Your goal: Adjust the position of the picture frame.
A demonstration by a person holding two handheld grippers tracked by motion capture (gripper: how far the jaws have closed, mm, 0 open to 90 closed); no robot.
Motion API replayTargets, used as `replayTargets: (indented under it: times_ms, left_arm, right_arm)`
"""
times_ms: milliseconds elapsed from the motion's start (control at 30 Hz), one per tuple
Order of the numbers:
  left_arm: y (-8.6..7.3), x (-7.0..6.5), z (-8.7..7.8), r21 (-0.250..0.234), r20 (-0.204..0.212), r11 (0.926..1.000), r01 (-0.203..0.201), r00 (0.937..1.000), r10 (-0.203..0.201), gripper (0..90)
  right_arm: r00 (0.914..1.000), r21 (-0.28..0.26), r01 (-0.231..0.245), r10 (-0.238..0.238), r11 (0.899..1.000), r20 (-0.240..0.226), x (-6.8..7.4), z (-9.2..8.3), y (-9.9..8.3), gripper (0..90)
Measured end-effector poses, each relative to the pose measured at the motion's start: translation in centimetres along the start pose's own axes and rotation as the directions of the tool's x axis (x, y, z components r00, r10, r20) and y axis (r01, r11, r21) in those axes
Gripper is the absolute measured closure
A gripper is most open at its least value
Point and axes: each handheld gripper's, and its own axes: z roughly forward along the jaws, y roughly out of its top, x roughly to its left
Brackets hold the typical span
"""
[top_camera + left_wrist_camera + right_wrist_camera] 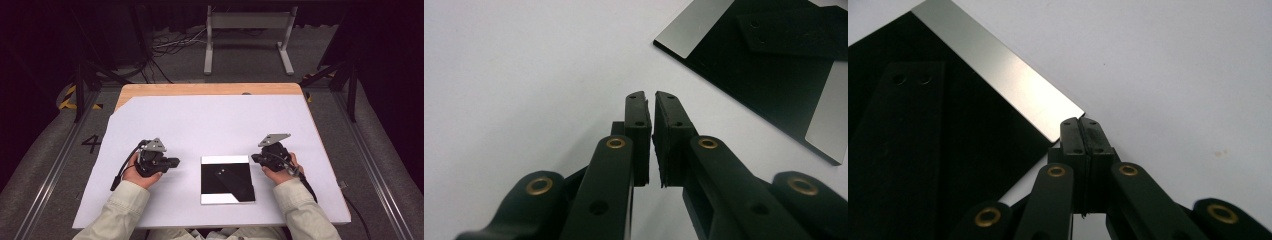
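Note:
A square, mirror-like plate [227, 179] lies flat on the white sheet near the table's front edge, mostly dark with bright strips along its far and near sides. My left gripper [175, 161] rests to the left of it, pointing at it, with bare sheet in between. In the left gripper view the left gripper [650, 97] shows a narrow gap between its jaws with nothing in it, and the plate [774, 75] lies ahead at the upper right. My right gripper [254, 158] sits at the plate's far right corner. In the right gripper view the right gripper [1081, 122] has its jaws together and empty, beside the plate's [948, 125] bright corner.
A white sheet [210, 120] covers most of the wooden table [200, 89]. Beyond the table a white metal stand [248, 35] and loose cables [170, 45] are on the floor. Rails run along both sides of the table.

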Motion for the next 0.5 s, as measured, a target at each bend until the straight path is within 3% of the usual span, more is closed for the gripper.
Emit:
replayTargets:
  times_ms: [167,367,500]
  left_arm:
    - [0.3,0.0,-0.4,0.002,-0.089,0.9998,-0.021,0.9958,0.021,85.5]
    - [0.3,0.7,-0.8,-0.027,-0.104,0.9996,0.004,0.9946,-0.007,85.5]
    - [0.6,1.0,-0.5,-0.035,-0.103,0.9994,0.006,0.9946,-0.010,85.3]
  right_arm:
    - [0.9997,0.004,0.014,-0.014,1.000,-0.020,-0.3,-1.9,-0.7,89.5]
    - [0.9999,-0.029,-0.005,0.005,1.000,-0.011,-1.1,-3.7,-1.2,86.7]
    - [0.9999,-0.037,-0.007,0.007,0.999,-0.008,-1.2,-4.4,-1.5,79.5]
